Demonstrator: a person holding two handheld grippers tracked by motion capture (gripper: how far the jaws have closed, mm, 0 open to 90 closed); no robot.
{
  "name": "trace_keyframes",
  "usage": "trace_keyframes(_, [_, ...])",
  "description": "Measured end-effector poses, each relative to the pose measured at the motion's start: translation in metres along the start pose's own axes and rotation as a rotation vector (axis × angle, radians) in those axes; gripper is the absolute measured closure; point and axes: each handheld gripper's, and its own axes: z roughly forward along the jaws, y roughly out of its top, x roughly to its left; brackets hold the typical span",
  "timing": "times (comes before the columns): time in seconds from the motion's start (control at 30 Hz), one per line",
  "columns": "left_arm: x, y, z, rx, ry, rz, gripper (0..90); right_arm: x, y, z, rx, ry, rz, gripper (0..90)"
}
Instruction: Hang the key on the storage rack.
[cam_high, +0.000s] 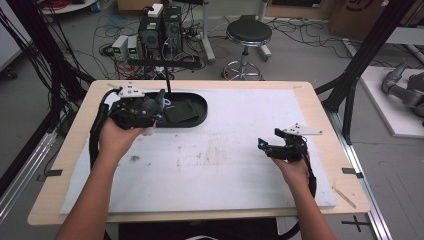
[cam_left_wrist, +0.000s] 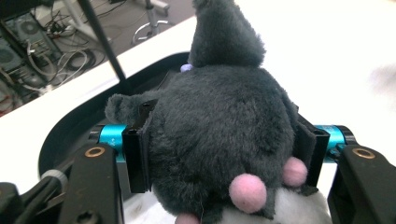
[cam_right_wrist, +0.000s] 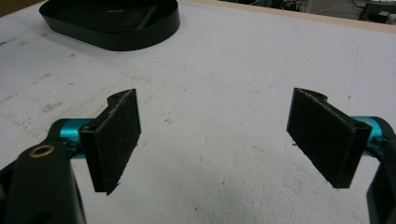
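A dark grey plush toy with pink pompom spots and a patch of white fur at its lower edge sits squeezed between the two black pads of the left tongs, which press into its sides and dent the fur. One grey ear or limb stands up from the top of the toy, another pokes out past the left pad, and a small lilac bit shows near the base of the upright one. In the high view the left tongs hold the toy over the left end of a black oval tray, lifted clear of the tray's floor. A flat dark piece lies inside the tray, to the right of the toy.

The tray rests at the far left part of a white mat that covers the wooden tabletop. The mat carries brownish smudges near its middle.

The right tongs stand wide apart with nothing between their pads, poised above bare mat. In the high view the right tongs sit at the right side of the mat, well apart from the tray, pointing left toward it.

Beyond the tabletop, on the floor, are a round black stool, computer towers and tangled cables
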Motion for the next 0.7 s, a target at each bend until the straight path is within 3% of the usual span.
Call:
trace_keyframes(0.47, [-0.002, 0.057, 0.027, -0.032, -0.038, 0.035, 37.8, -0.002, 0.000, 0.000, 0.000, 0.000, 0.010, 18.1])
trace_keyframes(0.7, [-0.002, 0.081, 0.048, -0.037, -0.028, 0.053, 37.9, -0.002, 0.000, 0.001, -0.005, 0.011, 0.024, 18.1])
